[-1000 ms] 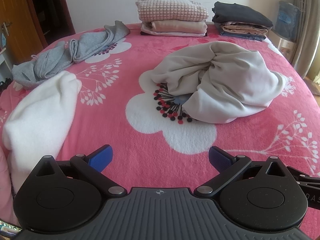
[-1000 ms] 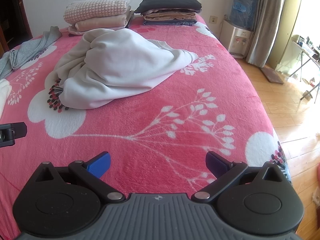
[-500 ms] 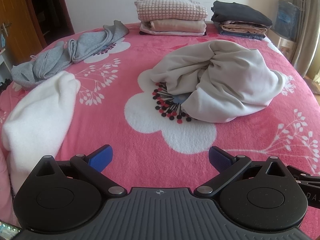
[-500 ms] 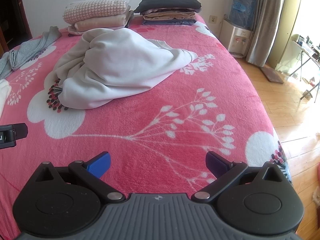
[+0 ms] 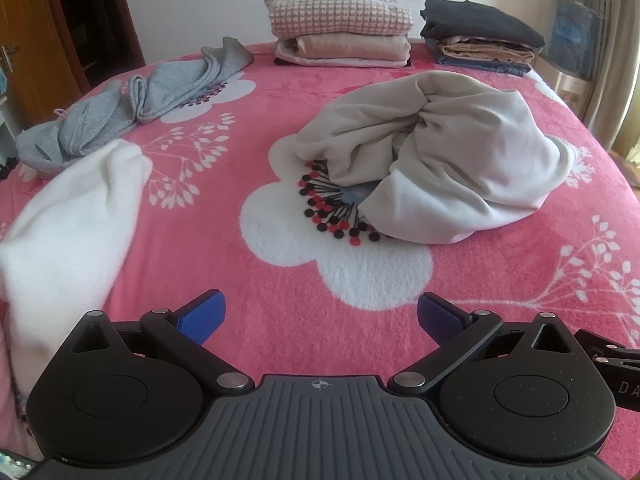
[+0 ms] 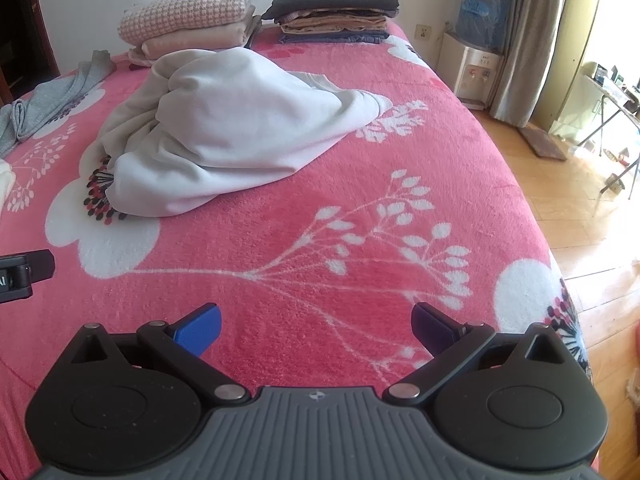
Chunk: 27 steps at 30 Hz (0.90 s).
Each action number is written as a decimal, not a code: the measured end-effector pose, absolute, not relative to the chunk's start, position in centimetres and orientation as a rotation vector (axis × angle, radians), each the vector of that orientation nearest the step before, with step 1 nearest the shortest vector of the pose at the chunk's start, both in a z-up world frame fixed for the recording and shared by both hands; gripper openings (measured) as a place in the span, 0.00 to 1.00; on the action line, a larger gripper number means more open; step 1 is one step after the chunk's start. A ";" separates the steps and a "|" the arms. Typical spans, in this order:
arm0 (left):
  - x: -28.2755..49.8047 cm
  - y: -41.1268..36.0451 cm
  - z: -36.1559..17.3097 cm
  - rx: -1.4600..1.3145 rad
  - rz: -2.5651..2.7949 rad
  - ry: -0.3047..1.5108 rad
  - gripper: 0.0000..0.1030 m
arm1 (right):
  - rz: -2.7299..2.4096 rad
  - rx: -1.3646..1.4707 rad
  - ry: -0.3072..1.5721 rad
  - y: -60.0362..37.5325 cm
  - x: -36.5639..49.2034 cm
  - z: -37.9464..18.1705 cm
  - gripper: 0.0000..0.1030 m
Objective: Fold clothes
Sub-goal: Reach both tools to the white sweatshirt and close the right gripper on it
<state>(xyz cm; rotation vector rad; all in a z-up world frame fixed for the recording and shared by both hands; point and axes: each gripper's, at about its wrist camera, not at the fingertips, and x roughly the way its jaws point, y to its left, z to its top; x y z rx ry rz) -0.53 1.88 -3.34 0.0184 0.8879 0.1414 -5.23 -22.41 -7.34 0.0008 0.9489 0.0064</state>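
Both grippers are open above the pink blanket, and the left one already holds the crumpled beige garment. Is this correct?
Not quite. The left wrist view shows the left gripper open and empty; the beige garment lies untouched ahead on the pink blanket. The right gripper is open too.

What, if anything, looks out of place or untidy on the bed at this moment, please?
Nothing is damaged or spilled. Three garments lie unfolded: a crumpled beige garment mid-bed, a twisted grey garment and a white garment at the left edge. The two folded stacks by the wall look neat.
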 end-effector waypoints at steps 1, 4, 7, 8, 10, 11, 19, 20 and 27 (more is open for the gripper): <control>-0.4 1.8 -3.5 0.010 0.135 0.885 1.00 | 0.012 0.001 0.943 -22.5 -5.2 -7.4 1.00; 0.1 1.7 -3.8 -0.026 0.123 0.863 1.00 | 0.035 0.003 0.903 -23.0 -5.2 -7.3 1.00; 0.9 2.0 -4.0 -0.072 0.099 0.842 1.00 | 0.058 0.029 0.829 -23.9 -5.1 -6.9 1.00; 1.2 2.1 -4.1 -0.081 0.089 0.828 1.00 | 0.066 0.045 0.792 -24.4 -5.0 -6.7 1.00; 2.0 2.3 -4.1 -0.085 0.071 0.784 1.00 | 0.084 0.070 0.687 -25.2 -4.8 -6.1 1.00; 2.5 2.4 -4.1 -0.084 0.054 0.761 1.00 | 0.100 0.062 0.640 -25.4 -4.5 -5.8 1.00; 7.0 2.2 -4.5 -0.084 -0.039 0.642 1.00 | 0.310 0.007 0.435 -25.4 2.1 -2.6 1.00; 7.6 2.1 -4.8 -0.088 -0.062 0.655 1.00 | 0.317 -0.011 0.434 -24.9 3.6 -2.2 1.00; 9.5 0.8 -8.2 -0.078 -0.123 0.740 0.99 | 0.432 -0.073 0.538 -20.1 13.7 -2.3 1.00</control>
